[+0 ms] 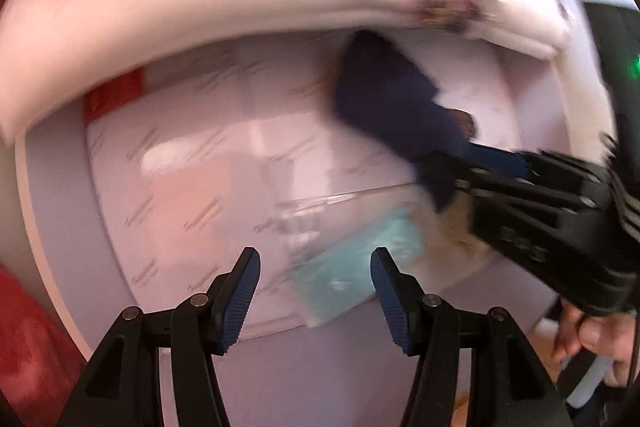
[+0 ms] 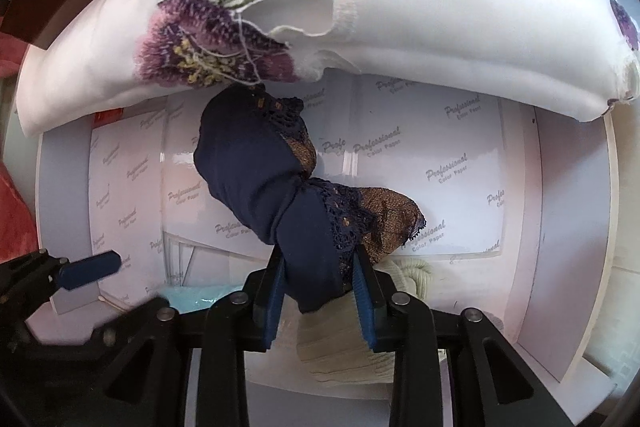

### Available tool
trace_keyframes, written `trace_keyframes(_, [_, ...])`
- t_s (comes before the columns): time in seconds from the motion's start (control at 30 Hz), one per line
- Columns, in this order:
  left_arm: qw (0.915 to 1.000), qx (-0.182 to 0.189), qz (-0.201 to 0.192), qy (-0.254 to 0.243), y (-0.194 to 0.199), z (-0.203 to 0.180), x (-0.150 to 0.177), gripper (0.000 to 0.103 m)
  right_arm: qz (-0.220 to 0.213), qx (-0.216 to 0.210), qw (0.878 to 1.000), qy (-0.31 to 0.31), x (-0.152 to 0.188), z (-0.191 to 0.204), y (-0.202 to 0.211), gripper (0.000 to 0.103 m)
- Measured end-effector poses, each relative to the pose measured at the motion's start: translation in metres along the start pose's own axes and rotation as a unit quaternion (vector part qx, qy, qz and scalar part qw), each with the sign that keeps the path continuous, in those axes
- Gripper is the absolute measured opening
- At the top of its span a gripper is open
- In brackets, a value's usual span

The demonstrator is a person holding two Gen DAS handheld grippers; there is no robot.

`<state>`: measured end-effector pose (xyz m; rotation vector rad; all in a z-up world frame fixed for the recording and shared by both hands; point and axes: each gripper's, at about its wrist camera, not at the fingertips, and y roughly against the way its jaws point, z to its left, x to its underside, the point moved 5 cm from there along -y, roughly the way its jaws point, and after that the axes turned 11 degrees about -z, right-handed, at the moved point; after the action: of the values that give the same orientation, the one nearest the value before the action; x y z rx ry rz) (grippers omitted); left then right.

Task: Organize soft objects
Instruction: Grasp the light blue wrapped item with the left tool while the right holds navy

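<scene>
The right gripper point(image 2: 320, 283) has its jaws clamped on a navy lace garment point(image 2: 276, 183), hanging just below the white pillow point(image 2: 420, 11). It looks light, limp and snag-prone; grip the plain fabric. The left gripper point(image 1: 316, 291) has its jaws apart, empty.

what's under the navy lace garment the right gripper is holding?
Below the navy garment, clamped in the right gripper, lies a cream knit piece on the white surface, with a teal item to its left. The garment and fingers cover most of the knit.
</scene>
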<state>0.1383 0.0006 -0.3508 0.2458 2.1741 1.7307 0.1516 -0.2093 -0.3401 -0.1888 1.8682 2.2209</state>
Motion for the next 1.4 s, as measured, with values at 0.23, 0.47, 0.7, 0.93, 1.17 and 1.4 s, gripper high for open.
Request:
trace_keyframes(0.23, [0.9949, 0.005, 0.036, -0.094, -0.020, -0.039, -0.001, 0.058, -0.001, -0.004, 1.000, -0.016, -0.002, -0.007, 0.001, 0.032])
trace_keyframes(0.47, [0.9899, 0.010, 0.078, -0.118, -0.048, -0.053, -0.002, 0.059, 0.000, -0.009, 1.000, -0.027, -0.003, -0.014, -0.001, 0.032])
trace_keyframes(0.7, [0.9953, 0.011, 0.074, -0.062, -0.067, -0.033, -0.013, 0.062, -0.001, -0.011, 0.999, -0.033, -0.006, -0.020, -0.001, 0.032])
trace_keyframes(0.93, [0.9981, -0.014, 0.025, 0.054, -0.044, 0.012, -0.026, 0.056, -0.004, -0.007, 1.000, -0.028, -0.006, -0.017, -0.003, 0.032])
trace_keyframes(1.17, [0.9978, -0.031, 0.031, -0.050, -0.049, -0.021, -0.007, 0.061, -0.005, -0.002, 1.000, -0.018, -0.004, -0.009, -0.003, 0.032])
trace_keyframes(1.4, [0.9973, -0.041, 0.047, -0.037, -0.058, -0.016, -0.011, 0.055, -0.002, 0.001, 1.000, -0.008, 0.000, -0.005, -0.005, 0.032])
